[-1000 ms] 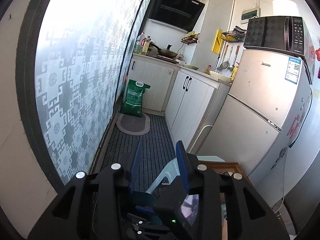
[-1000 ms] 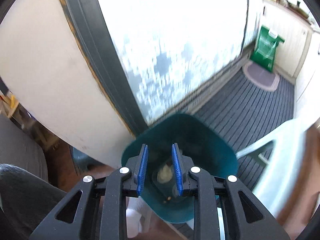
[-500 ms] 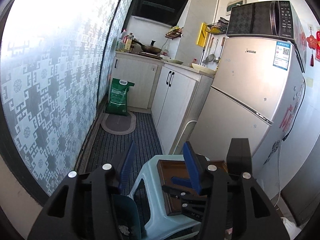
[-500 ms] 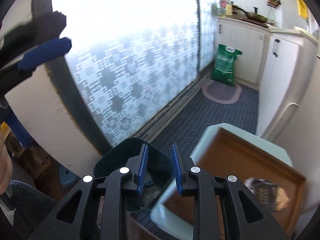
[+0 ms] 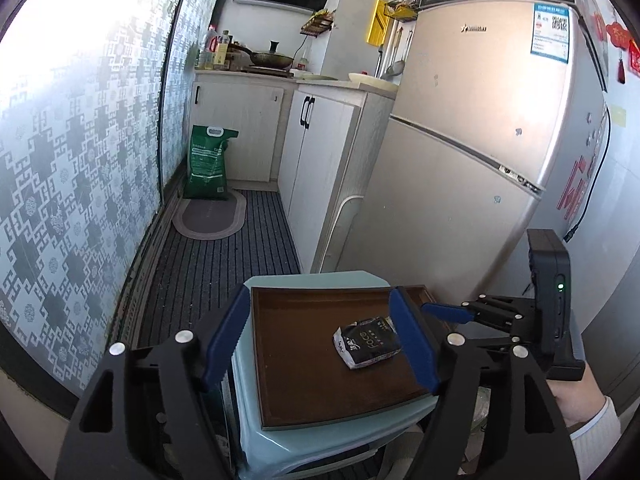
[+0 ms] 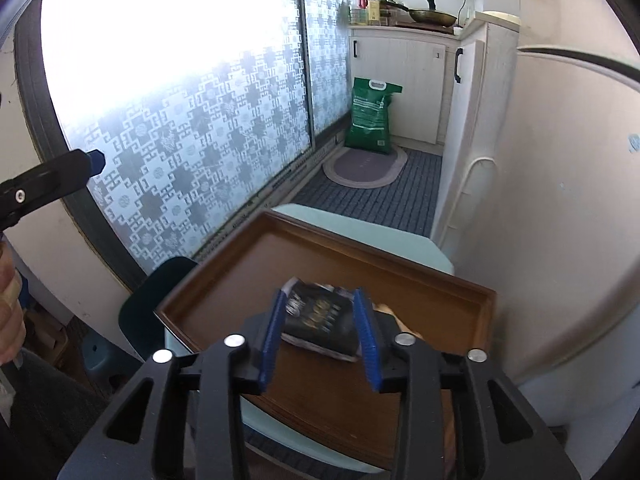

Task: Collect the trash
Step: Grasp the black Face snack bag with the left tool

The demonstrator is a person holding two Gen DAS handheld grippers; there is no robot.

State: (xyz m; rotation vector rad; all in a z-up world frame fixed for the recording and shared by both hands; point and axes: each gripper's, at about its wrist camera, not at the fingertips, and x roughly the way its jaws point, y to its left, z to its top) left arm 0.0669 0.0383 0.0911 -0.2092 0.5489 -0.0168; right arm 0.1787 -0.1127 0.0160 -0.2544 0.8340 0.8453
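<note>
Both grippers have swung from the teal bin [image 6: 160, 300] to the brown tray [image 5: 320, 380]; right gripper [image 6: 320, 320] and left gripper [image 5: 320, 336] jaws are opening, empty, around the black packet [image 5: 368, 342] for pickup.

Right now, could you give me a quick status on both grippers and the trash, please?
Right gripper opening, black wrapper between its pads, not gripped. Left gripper opening, empty. Wrapper flat on brown tray atop pale blue stool. Nothing in the way.
</note>
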